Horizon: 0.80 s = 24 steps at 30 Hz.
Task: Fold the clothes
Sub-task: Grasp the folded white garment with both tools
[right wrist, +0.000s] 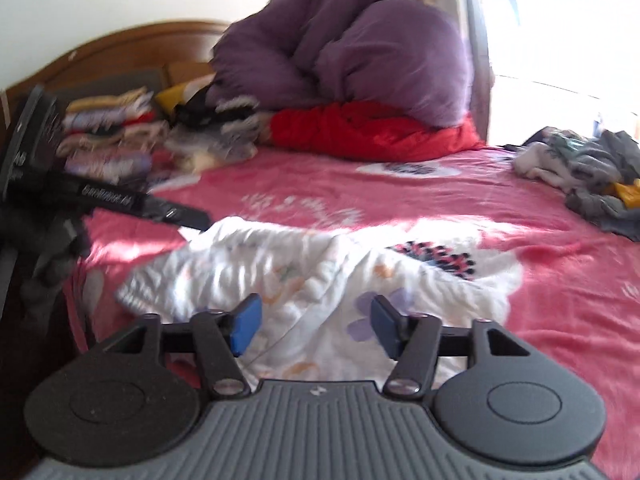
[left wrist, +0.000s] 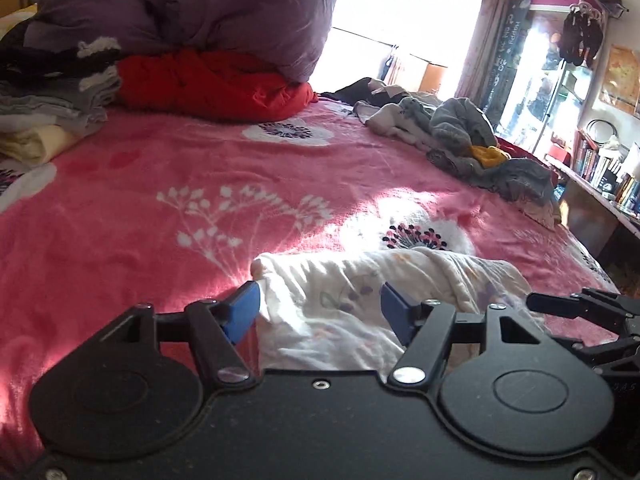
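A white garment with pale flower prints [left wrist: 360, 292] lies crumpled on the pink flowered bedspread [left wrist: 160, 184] near the front edge. My left gripper [left wrist: 320, 312] is open, its blue pads [left wrist: 244, 312] on either side of the garment's left end, low over it. My right gripper [right wrist: 314, 328] is open over the garment [right wrist: 280, 272] near its right part, pads apart with cloth between them. The left gripper also shows in the right wrist view [right wrist: 120, 204] at the left, and part of the right one at the right edge of the left wrist view [left wrist: 592, 312].
A purple duvet [left wrist: 192, 12] on a red quilt [left wrist: 208, 84] sits at the bed's head. Folded clothes [right wrist: 108, 136] are stacked at the back left. A heap of grey unfolded clothes [left wrist: 472, 144] lies at the right edge. Bookshelves [left wrist: 600, 168] stand beyond.
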Tool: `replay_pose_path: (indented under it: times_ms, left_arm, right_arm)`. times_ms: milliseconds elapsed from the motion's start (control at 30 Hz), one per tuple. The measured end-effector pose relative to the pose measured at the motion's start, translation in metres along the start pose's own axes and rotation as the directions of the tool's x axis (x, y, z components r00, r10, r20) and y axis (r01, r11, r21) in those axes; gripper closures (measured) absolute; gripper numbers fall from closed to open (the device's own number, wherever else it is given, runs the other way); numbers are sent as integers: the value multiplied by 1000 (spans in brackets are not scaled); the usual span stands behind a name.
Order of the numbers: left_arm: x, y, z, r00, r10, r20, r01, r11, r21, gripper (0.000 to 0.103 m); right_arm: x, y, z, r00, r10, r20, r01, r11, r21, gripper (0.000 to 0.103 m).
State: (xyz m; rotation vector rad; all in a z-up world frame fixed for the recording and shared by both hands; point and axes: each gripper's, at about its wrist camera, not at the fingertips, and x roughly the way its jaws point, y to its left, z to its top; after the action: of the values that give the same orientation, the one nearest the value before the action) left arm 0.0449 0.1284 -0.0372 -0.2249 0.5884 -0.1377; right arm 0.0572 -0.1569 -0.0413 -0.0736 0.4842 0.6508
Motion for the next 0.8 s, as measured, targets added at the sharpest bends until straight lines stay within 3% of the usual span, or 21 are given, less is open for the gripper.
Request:
replay_pose_path:
  times_ms: [133,233,500,633,800]
  left_arm:
    - [-1,-7,-4,998,35,-53,-35,999,15,33]
    - [-3,-12,-6,996,50,-68,-48,998,32,33]
    - [-14,-19,-4,993,75,-86,-71,996,50,31]
    - [-21,-20,-4,992,90,-90,-85,995,56,30]
    - [-30,-2,1,993,67,-100,-73,995,-61,29]
  right_arm:
    - [-6,-26,-3,994,-110,-6,110,984,139,32]
    - [-9,-50,-9,989,-143,-26,144,951,274,31]
    - [-9,-88,-34,991,-111,-72,132,819,559,26]
    - [-8,-91,-37,994,-82,-70,107,787,607,22]
    - [-5,-97,-39,997,-50,-65,80,751,656,20]
